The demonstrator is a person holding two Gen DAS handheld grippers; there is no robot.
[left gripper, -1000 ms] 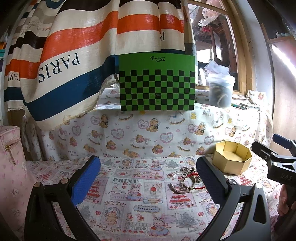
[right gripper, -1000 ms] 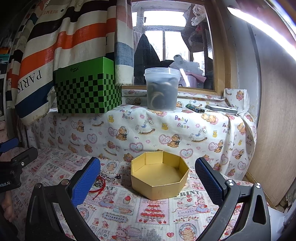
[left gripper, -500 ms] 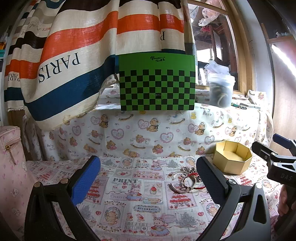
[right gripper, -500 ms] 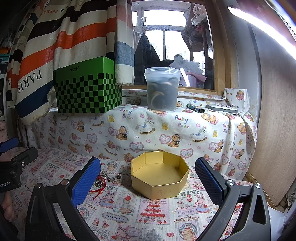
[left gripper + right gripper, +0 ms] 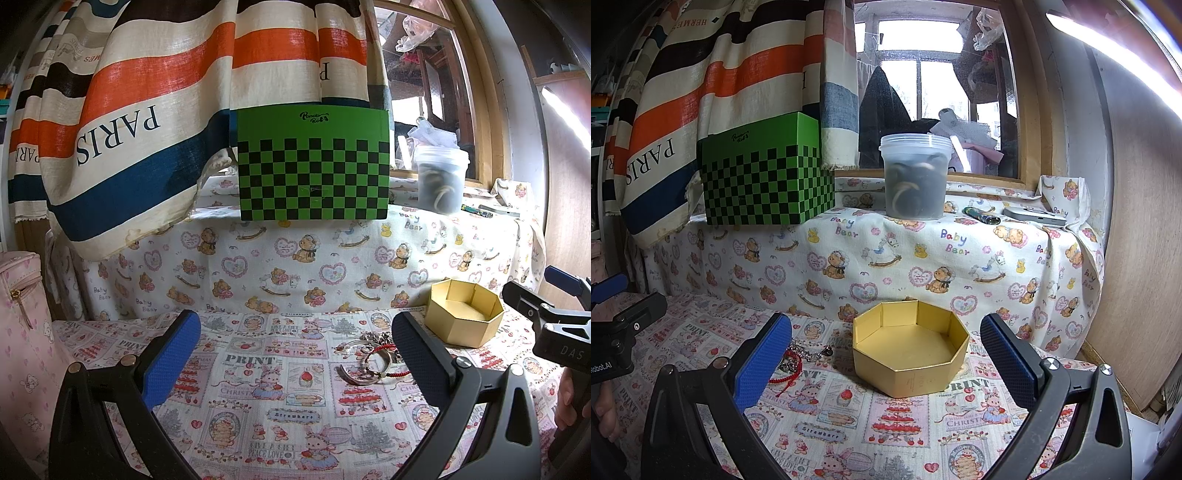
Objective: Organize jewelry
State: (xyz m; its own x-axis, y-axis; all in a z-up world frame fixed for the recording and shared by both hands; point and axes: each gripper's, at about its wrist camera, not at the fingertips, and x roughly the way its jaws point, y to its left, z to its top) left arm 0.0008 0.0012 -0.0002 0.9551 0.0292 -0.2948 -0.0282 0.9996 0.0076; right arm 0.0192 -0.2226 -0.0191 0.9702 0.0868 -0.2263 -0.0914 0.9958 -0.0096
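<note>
A small heap of jewelry point(image 5: 369, 354), with silver rings, a chain and a red bead string, lies on the printed cloth. It also shows in the right wrist view point(image 5: 798, 356), partly behind my right gripper's left finger. A gold octagonal box point(image 5: 463, 319) stands open and empty to the right of the heap; it sits centred in the right wrist view point(image 5: 910, 349). My left gripper point(image 5: 295, 358) is open and empty, hovering near the heap's left. My right gripper point(image 5: 886, 358) is open and empty, in front of the box.
A green checkered box point(image 5: 314, 162) and a clear lidded tub point(image 5: 916, 175) stand on the raised ledge behind. A striped PARIS curtain point(image 5: 147, 110) hangs at the left. A pink bag point(image 5: 18, 314) stands at far left. A wooden panel point(image 5: 1137, 258) bounds the right.
</note>
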